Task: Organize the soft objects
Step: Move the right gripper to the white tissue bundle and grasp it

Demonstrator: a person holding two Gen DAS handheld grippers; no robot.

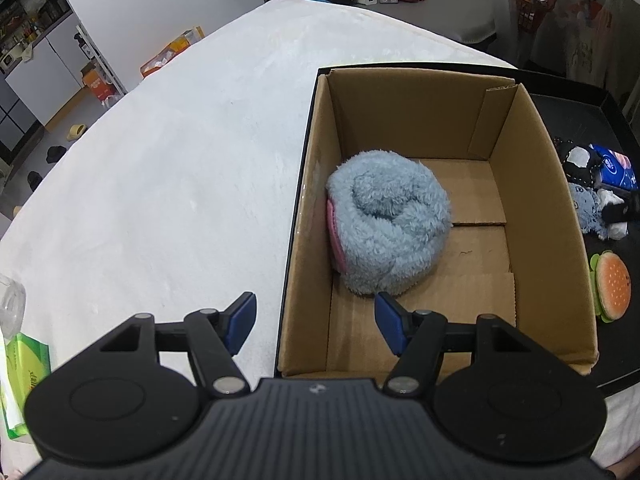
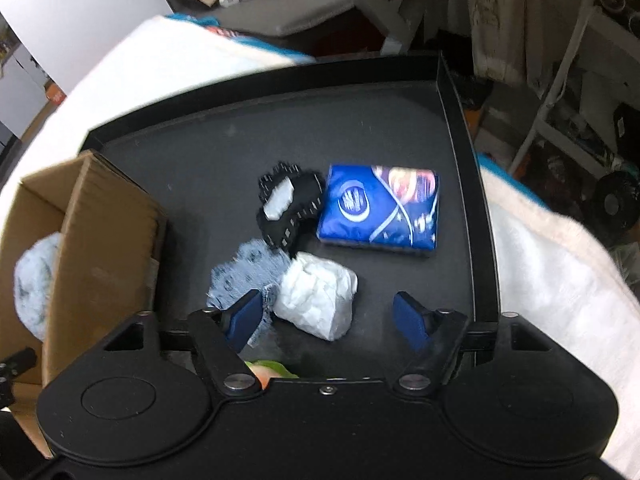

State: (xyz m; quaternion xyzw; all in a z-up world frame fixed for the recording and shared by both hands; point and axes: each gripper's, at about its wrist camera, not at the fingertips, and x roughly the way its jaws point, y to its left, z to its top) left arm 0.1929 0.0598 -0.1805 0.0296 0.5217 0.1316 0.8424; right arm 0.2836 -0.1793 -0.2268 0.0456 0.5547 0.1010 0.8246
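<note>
Left wrist view: one cardboard box (image 1: 536, 216) holding one blue plush roll (image 1: 390, 220); left gripper (image 1: 316, 322) spread wide, empty. Right gripper (image 2: 334, 320) likewise parted over black tray (image 2: 460, 128): one tissue pack (image 2: 378, 210), one white wad (image 2: 316, 298). White cloth-covered table (image 1: 160, 160), cluttered room

Honestly nothing readable here. The blue tissue pack (image 2: 378, 210) has a round white logo but it's blurred, and the green box's (image 1: 26, 380) lettering is too small.
</note>
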